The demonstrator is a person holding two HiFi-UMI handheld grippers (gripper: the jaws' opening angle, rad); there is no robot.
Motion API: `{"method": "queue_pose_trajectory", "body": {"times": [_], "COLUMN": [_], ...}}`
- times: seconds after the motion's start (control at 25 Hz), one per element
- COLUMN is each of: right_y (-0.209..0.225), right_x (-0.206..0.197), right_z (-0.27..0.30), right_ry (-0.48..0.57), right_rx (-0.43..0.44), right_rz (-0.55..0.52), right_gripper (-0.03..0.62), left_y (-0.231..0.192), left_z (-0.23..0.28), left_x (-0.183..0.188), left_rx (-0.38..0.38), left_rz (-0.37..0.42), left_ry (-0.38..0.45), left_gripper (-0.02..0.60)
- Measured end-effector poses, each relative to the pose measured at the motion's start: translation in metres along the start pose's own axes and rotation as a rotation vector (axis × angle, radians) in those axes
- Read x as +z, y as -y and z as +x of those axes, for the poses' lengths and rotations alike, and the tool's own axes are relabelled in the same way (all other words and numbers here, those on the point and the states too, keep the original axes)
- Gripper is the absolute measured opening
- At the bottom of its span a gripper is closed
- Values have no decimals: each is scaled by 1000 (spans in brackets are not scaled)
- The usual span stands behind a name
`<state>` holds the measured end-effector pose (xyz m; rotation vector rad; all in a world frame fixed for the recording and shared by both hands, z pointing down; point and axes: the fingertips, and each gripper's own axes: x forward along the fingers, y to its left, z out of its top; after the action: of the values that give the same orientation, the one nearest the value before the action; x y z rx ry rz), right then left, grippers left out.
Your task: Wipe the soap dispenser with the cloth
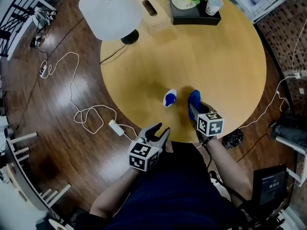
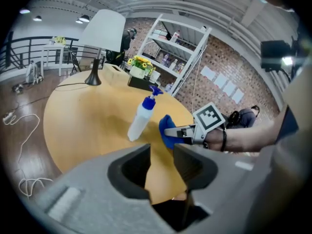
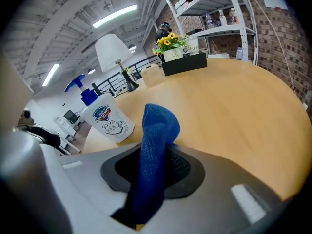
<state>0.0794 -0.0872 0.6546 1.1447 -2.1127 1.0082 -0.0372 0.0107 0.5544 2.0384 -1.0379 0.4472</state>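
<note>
One round table [image 1: 230, 56] is seen, with one white lamp [image 1: 110, 11] and one black tray [image 1: 194, 17] set at its far side. Two grippers are held at the near edge: the left gripper [image 1: 162, 128] is parted and empty, the right gripper [image 1: 195, 110] is clamped on one blue cloth [image 1: 194, 99]. One soap dispenser [image 1: 170, 98] is placed just left of the cloth.

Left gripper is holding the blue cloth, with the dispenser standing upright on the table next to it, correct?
Not quite. The right gripper is holding the blue cloth, as the right gripper view shows; the left gripper is open and empty. The dispenser does stand upright on the table next to it.
</note>
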Motion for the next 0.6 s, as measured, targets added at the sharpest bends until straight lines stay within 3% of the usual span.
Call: {"method": "queue_pose_trajectory", "body": {"times": [0.16,0.4,0.6], "right_y": [-3,-9,-17], "right_x": [-9,39,55], "right_z": [-9,-34,-42], "right_ry": [19,123,160], "right_rx": [2,-12,-9], "right_rz": [56,10,-6], "right_gripper": [104,104,104], "left_y": [-8,14,17], "left_z": [7,-6,-1], "left_x": [-14,51,54], "left_rx": [5,-26,-55], "left_rz": [38,94,110], "left_ry": [-35,80,92], "left_gripper": [147,146,144]}}
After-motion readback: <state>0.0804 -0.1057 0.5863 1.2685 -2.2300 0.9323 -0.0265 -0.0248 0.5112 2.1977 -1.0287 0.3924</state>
